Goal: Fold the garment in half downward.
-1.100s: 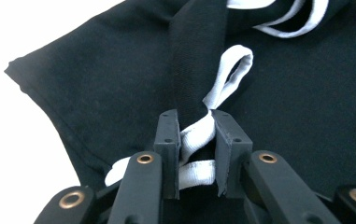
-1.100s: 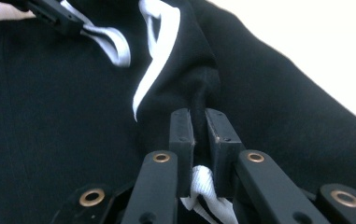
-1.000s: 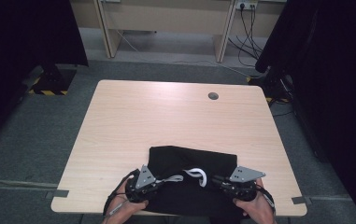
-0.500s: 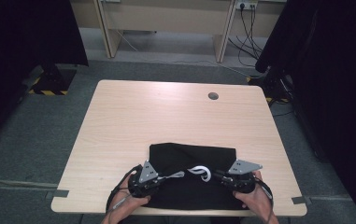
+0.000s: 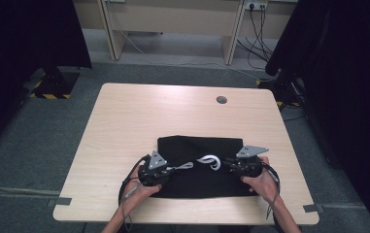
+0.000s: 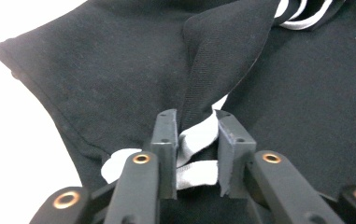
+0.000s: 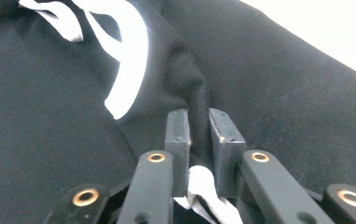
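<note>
So there's a black garment (image 5: 199,167) lying flat at the near edge of the desk (image 5: 139,116). Left gripper (image 5: 165,169) has its fingers pinched on a raised fold with some white fabric (image 6: 196,140) in there, and the right gripper (image 5: 227,165) is clamped on another fold near the white print (image 7: 124,56)

Matt black knit cloth (image 5: 199,167) with smooth white printed marks (image 5: 210,160), ribbed band (image 6: 208,70) at twelve o'clock of matt plastic jaws. Pale wood-grain table (image 5: 173,111), satin finish. Grey metal plate (image 5: 252,150).
</note>
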Motion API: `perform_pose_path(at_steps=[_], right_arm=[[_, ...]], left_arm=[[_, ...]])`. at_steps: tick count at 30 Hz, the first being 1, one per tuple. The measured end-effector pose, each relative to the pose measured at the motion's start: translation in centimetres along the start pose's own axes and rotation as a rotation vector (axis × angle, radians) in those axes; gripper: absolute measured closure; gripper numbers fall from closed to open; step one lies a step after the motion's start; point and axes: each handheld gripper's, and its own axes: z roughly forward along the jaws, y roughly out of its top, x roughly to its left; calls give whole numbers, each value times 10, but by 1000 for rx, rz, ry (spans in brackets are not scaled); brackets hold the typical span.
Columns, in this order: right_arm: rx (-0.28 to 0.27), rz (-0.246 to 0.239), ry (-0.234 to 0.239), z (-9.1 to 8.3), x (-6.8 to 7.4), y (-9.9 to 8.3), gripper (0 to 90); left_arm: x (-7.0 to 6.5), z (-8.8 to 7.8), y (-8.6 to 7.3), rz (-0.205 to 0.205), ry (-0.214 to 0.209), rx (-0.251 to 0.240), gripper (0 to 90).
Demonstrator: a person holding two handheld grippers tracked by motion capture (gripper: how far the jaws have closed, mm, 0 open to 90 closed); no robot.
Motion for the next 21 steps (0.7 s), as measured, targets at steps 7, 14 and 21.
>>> perform_pose_path(at_steps=[7,14,21], right_arm=[[2,17,36,-12,-1,13,503],[46,-27,53,-9,3,21,759],[-21,-58,25,-34,4,23,875]], left_arm=[[0,-7,8,-6,29,-42,373],[-17,0,18,90,12,-19,517],[-14,-18,27,96,12,-85,835]])
